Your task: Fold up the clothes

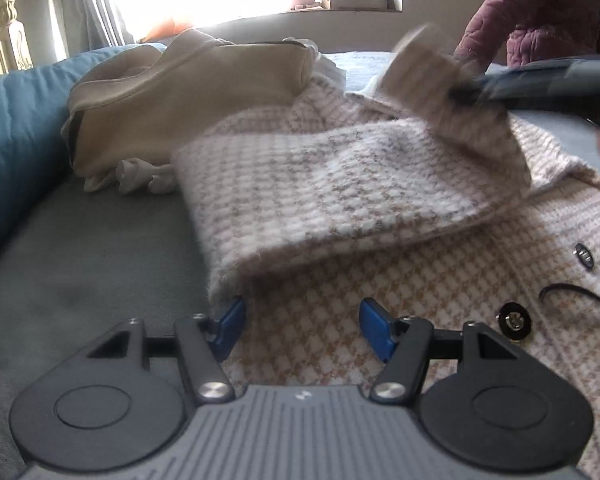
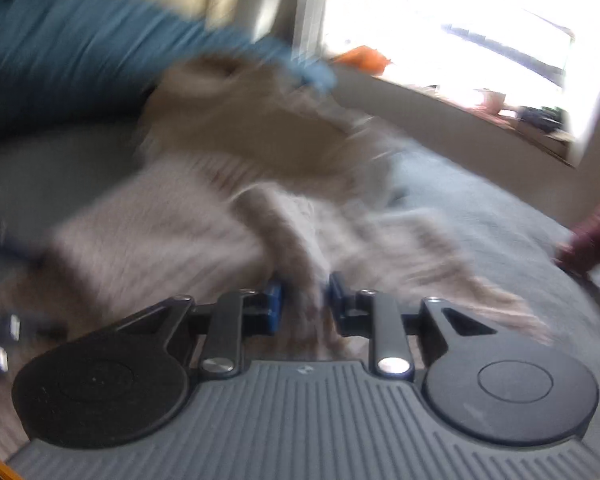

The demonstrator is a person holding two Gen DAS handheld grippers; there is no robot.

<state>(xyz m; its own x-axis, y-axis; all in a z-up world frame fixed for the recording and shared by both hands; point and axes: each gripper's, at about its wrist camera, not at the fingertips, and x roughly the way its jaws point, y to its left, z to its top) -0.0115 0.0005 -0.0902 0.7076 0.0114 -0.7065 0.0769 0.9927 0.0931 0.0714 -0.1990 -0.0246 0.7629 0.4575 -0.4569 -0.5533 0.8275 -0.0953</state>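
Blue duvet (image 1: 16,128) bunched far left, tan garment (image 1: 188,92) heaped next on the bed (image 1: 92,248). The houndstooth cardigan (image 1: 340,320) lies spread out, sleeve (image 1: 340,184) crossing its front, probably mid-fold. Left claw (image 1: 302,326) hovers wide over the cardigan, gripping nothing. Right claw (image 2: 305,300) is narrow, pinching the sleeve cuff (image 2: 300,240).

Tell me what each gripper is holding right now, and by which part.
Right gripper: shut on the houndstooth jacket, gripping its sleeve's cuff end. Left gripper: jaws open over the jacket's front, holding nothing.
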